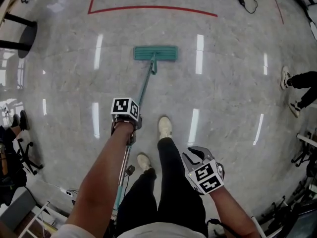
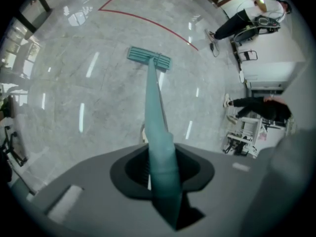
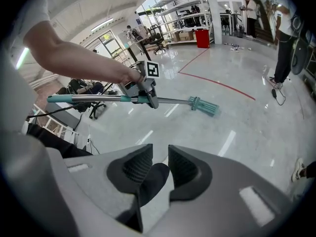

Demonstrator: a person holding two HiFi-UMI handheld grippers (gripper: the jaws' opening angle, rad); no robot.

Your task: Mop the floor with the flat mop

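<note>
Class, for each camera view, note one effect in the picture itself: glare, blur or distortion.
Head view: white streaks of glare lie on the glossy floor, and the red line bows from lens distortion. Left gripper view: the mop handle blurs close to the lens; the mop head is sharper. Right gripper view: dark rounded corners.

We reach our left arm (image 1: pixel 101 177) forward and down, and the left gripper (image 1: pixel 130 128) is clamped around the mop handle (image 1: pixel 144 86), partway along the shaft. Our right gripper (image 1: pixel 195 157) hangs well to the right of that handle, its jaws slightly apart and holding nothing.
</note>
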